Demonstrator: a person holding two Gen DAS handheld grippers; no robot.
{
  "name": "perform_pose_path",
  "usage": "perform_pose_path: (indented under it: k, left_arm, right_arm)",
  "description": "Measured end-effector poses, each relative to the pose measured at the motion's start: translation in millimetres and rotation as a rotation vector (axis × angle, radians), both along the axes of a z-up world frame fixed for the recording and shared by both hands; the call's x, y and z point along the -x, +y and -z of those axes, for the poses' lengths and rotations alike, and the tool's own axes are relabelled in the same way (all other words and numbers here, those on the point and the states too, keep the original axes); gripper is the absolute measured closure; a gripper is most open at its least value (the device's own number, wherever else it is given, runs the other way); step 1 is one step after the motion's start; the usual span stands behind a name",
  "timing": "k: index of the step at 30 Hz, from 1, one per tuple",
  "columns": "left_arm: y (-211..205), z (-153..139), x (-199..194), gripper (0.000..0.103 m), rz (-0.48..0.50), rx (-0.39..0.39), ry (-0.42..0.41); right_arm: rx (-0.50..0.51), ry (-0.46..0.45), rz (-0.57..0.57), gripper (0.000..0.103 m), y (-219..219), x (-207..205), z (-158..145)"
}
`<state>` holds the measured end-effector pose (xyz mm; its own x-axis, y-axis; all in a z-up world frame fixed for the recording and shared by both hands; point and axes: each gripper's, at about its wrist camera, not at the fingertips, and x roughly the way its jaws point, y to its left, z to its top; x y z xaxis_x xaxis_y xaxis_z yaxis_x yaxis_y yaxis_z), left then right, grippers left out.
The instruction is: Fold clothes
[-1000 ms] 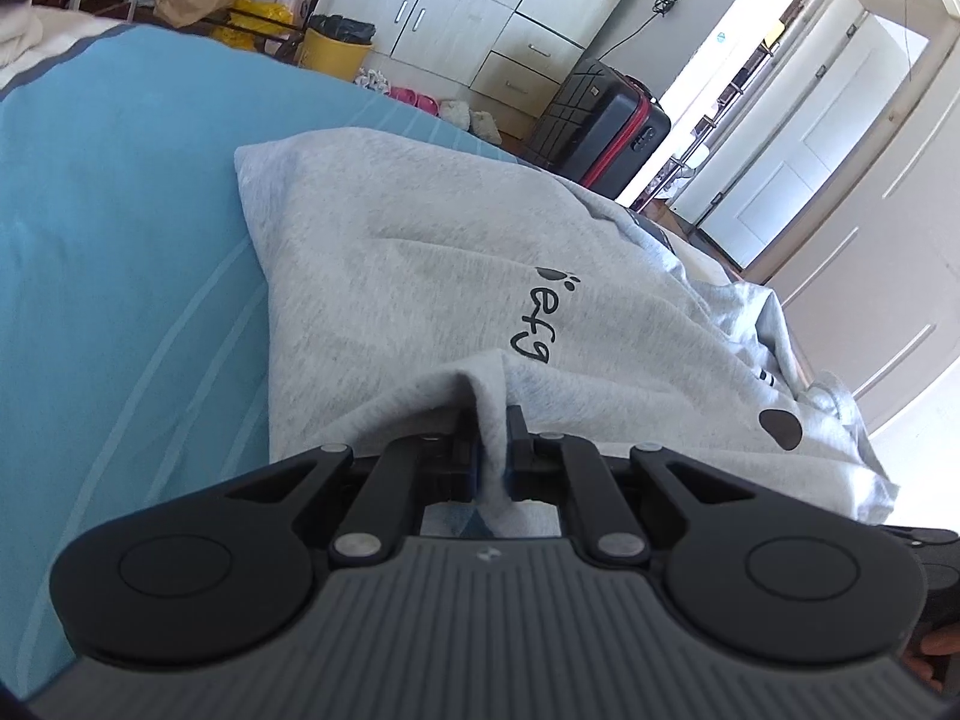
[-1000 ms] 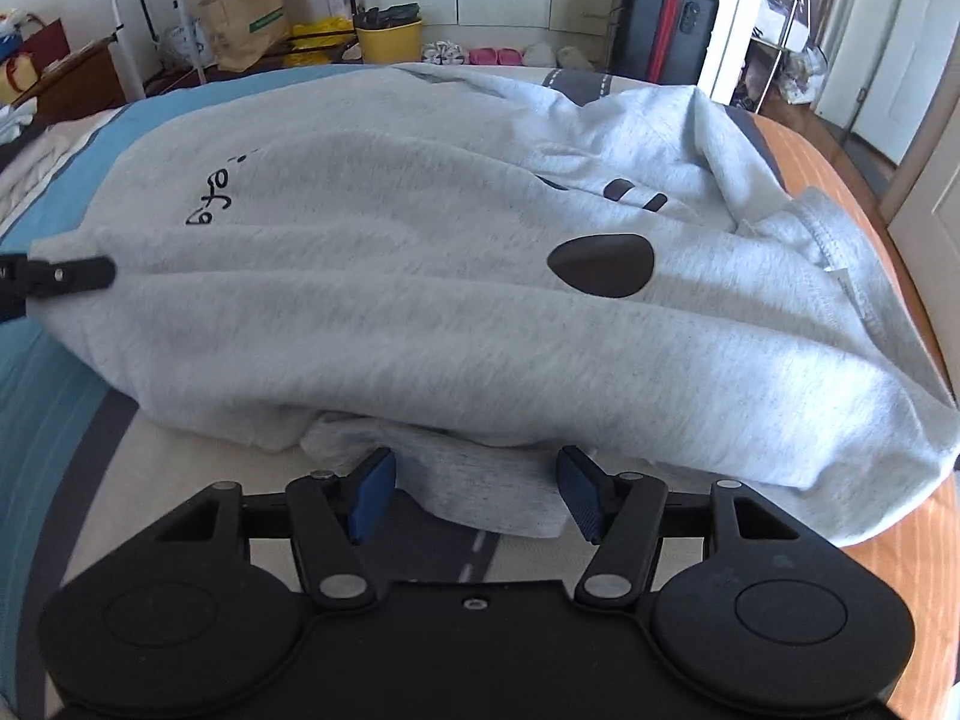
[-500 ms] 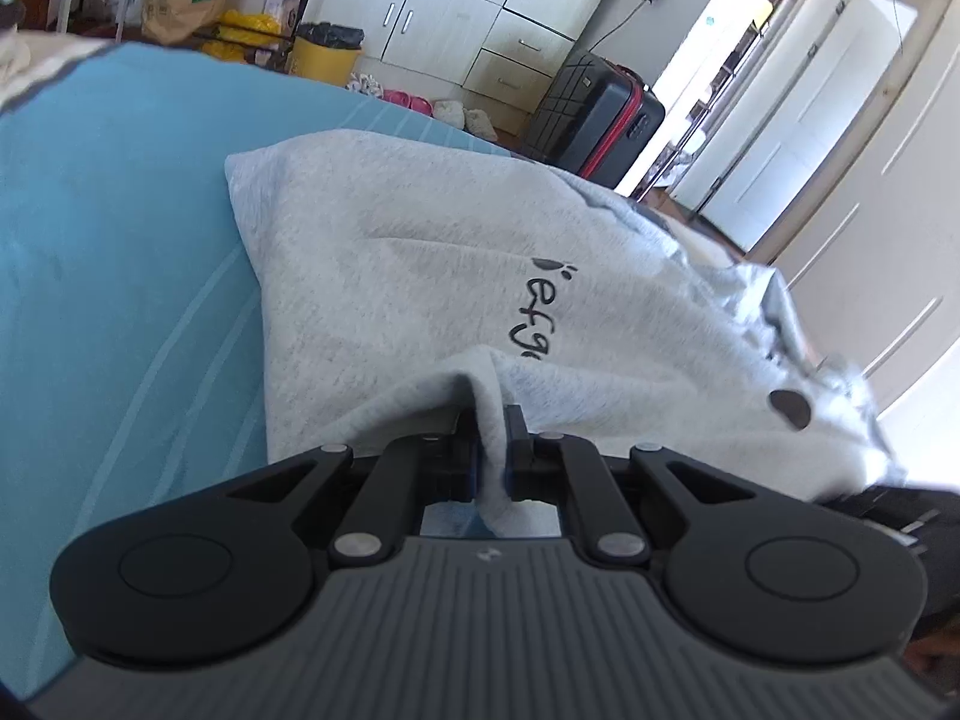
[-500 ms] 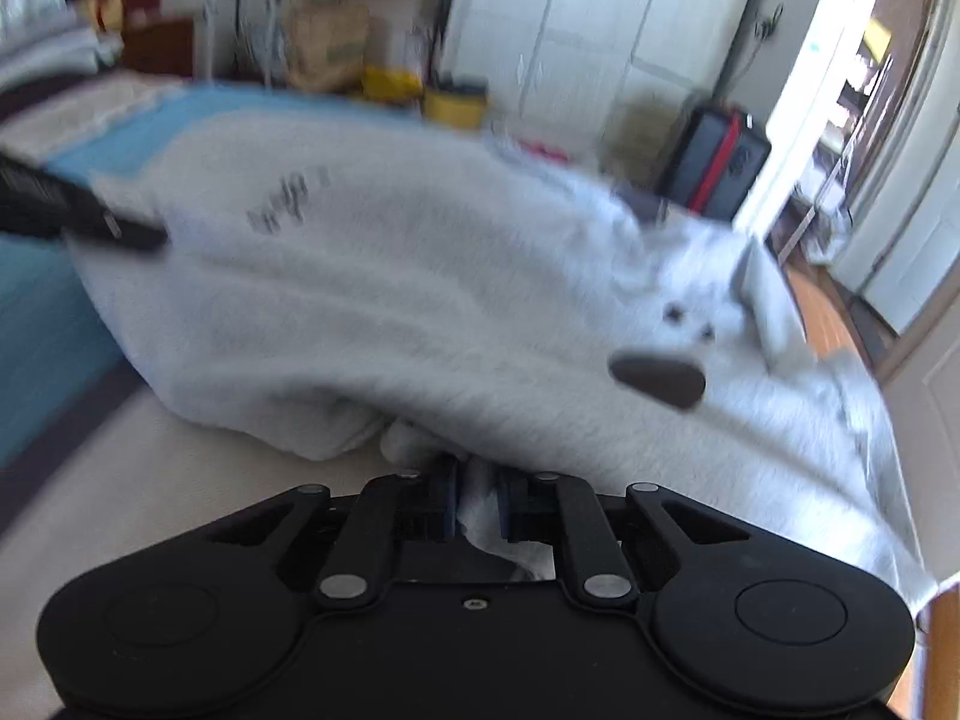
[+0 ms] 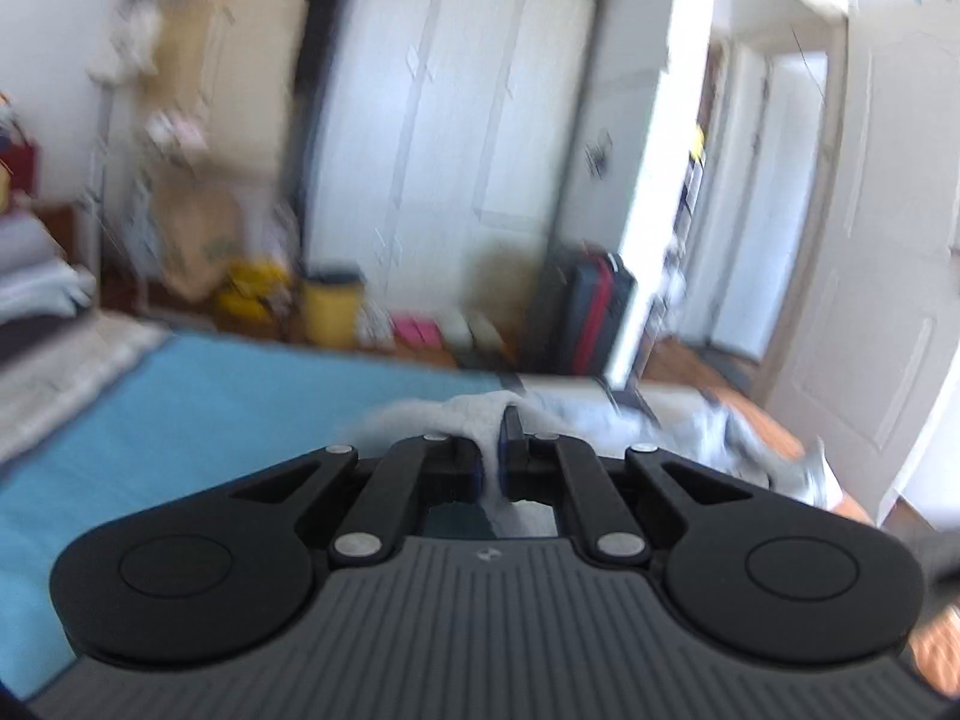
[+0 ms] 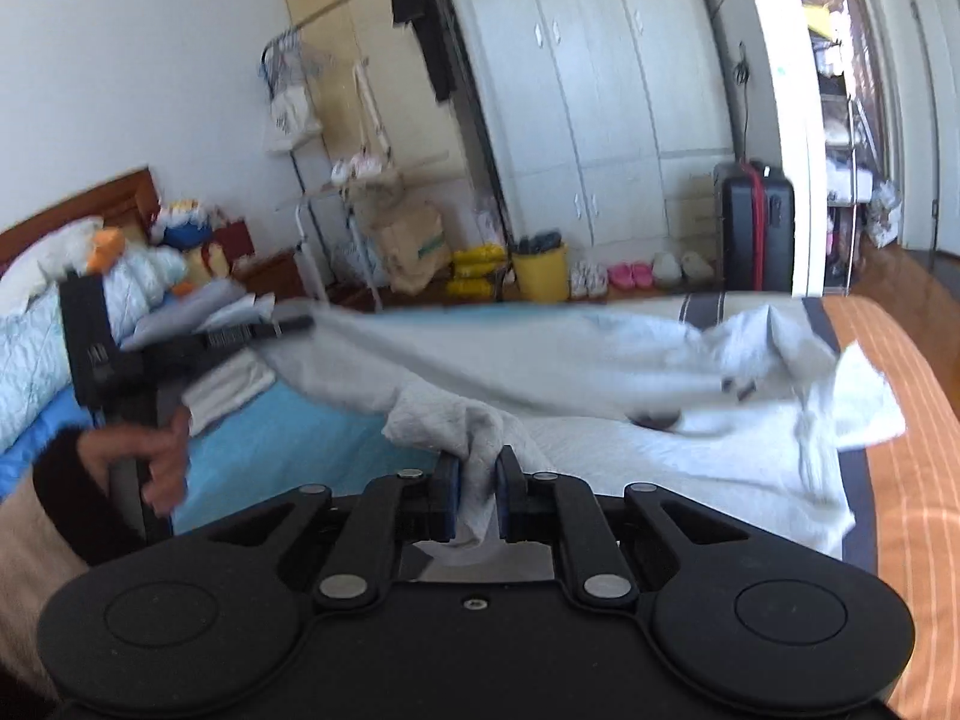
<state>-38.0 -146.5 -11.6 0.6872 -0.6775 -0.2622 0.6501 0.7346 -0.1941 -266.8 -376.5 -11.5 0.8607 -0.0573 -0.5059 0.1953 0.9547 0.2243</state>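
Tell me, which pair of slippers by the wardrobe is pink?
The pink slippers are the middle pair in the row on the floor, between the whitish patterned shoes beside the yellow bin and the pale grey-white slippers nearest the black suitcase.

The sweatshirt [image 6: 600, 360] is pale heather grey with a dark brown oval patch at mid-frame. Both tongs, left [image 5: 503, 450] and right [image 6: 477, 492], are matte black with blue pads. The bed [image 6: 900, 420] is sky blue at left and orange with thin pale stripes at right, with a dark navy band. The bucket [image 6: 540, 273] is yellow, the suitcase [image 6: 757, 228] black with red trim, the wardrobe [image 6: 600, 90] white.
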Motion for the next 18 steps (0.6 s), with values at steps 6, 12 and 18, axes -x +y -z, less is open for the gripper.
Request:
perform_pose_path:
  k: [6,12,18]
  left_arm:
    - [-20.4,49.5,-19.1,0.095,-0.102,-0.388,0.144]
    - [5.6,68.6,-59.6,0.089,-0.194,-0.314,0.385]
    - [20.9,38.3,-44.2,0.076,-0.151,-0.092,0.245]
  right_arm:
    - [-0.102,0.218,-0.1,0.088,7.9,-23.7,32.3]
    - [-0.226,0.3,-0.215,0.081,6.2,-48.2,40.2]
    - [-0.128,0.157,0.027,0.04,-52.0,-37.3,24.8]
